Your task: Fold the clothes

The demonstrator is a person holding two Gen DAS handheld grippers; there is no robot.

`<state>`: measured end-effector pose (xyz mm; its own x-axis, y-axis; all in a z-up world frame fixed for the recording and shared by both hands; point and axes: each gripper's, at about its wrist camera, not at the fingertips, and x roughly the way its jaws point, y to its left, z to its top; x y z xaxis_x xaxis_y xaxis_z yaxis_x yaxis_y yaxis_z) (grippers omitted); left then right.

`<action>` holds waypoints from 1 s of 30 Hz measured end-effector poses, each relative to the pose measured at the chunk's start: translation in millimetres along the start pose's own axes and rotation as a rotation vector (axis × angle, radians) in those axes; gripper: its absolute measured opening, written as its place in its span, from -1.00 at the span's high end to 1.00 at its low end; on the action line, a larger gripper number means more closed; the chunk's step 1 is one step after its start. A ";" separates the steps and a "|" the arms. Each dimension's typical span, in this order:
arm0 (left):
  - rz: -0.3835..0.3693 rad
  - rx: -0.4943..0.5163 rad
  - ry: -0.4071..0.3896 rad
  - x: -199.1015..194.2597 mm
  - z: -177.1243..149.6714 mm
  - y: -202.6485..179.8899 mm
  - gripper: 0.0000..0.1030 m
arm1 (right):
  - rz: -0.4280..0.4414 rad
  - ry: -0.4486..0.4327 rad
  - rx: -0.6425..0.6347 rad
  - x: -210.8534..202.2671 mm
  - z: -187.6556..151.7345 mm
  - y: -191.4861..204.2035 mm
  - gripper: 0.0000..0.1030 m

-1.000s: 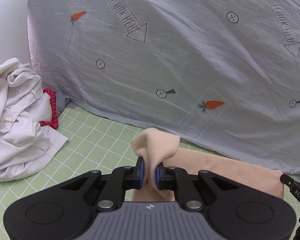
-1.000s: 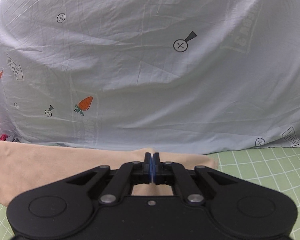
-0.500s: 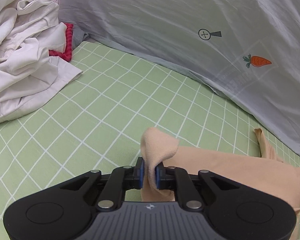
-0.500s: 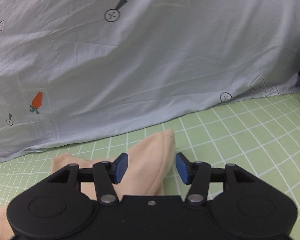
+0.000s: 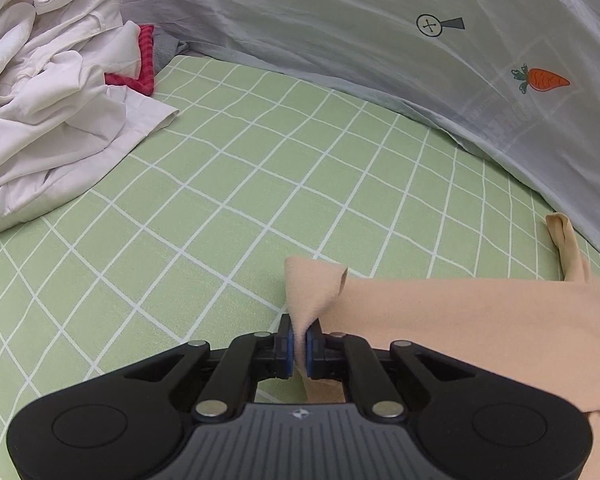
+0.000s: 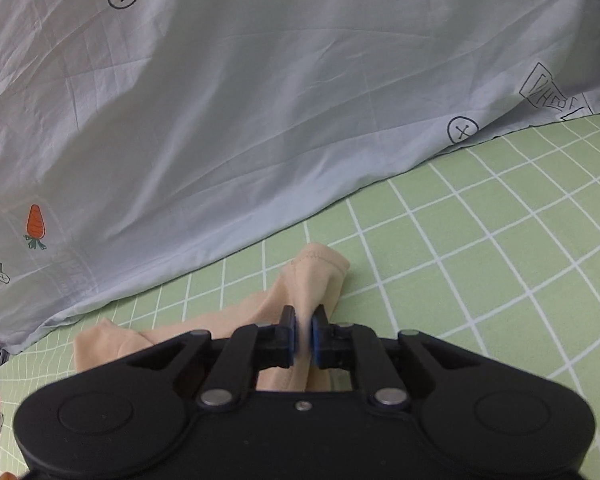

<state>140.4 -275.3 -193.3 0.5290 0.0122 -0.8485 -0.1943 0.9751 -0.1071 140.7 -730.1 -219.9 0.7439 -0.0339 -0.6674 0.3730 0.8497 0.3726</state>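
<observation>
- The peach garment is seen spread low over the green checked sheet, near the grey printed cover.
- The left gripper is pinching one corner; the right gripper is closed on the opposite end.
- A fold is judged to be in hand; both ends would need carrying together evenly.
- Half a second ago, the right jaws were spread; the garment is now clamped.
- A white clothes pile lies far left.
</observation>
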 end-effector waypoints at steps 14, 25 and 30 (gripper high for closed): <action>-0.209 0.028 -0.014 -38.2 -6.4 -32.7 0.87 | -0.204 -0.009 -0.268 -77.5 -50.9 12.5 -1.00; -0.393 0.255 0.161 -53.1 -70.5 -116.4 0.69 | -0.208 0.058 -0.242 -116.8 -88.0 7.8 -1.00; -0.400 0.353 0.207 -59.7 -95.5 -126.3 -0.57 | -0.192 0.045 -0.234 -127.0 -91.6 8.8 -1.00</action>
<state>54.5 -420.3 -178.6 0.3251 -0.3820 -0.8651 0.2943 0.9102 -0.2913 -1.3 -670.1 -190.8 0.6452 -0.1864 -0.7410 0.3625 0.9284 0.0821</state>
